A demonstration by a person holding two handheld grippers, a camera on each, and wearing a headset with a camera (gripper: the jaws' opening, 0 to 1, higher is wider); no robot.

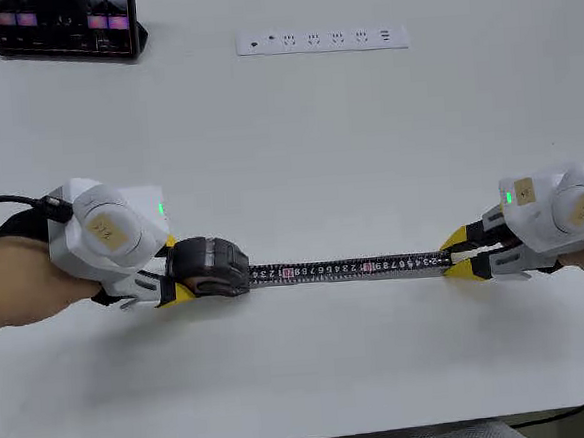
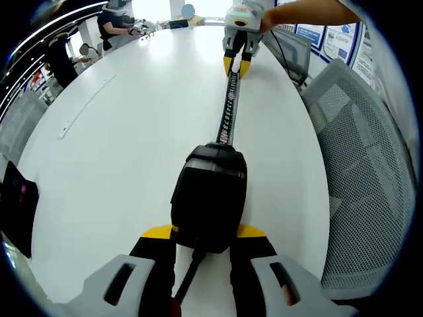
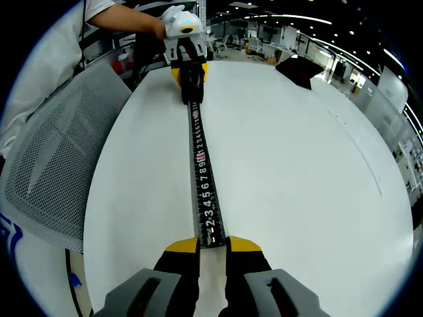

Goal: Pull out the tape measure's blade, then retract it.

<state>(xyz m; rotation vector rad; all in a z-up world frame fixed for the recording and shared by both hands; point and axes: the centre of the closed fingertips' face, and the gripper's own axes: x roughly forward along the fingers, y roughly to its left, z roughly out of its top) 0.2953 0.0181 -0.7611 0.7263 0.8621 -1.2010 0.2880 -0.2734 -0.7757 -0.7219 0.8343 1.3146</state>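
A black tape measure case [image 1: 209,267] sits low on the white table, held between the yellow-tipped jaws of my left gripper [image 1: 173,277], which is shut on it. In the left gripper view the case [image 2: 209,197] sits between the jaws of the left gripper [image 2: 206,232]. The dark blade [image 1: 346,268] with white numbers stretches flat across to my right gripper [image 1: 459,255], shut on its end. The right gripper view shows the blade [image 3: 201,177] running from the right gripper [image 3: 213,246] away to the case [image 3: 192,74].
A white power strip [image 1: 322,40] lies at the far middle of the table [image 1: 288,159], and a dark tablet [image 1: 64,24] stands at the far left. A grey mesh chair [image 2: 363,165] stands beside the table edge. People sit at the table's far end.
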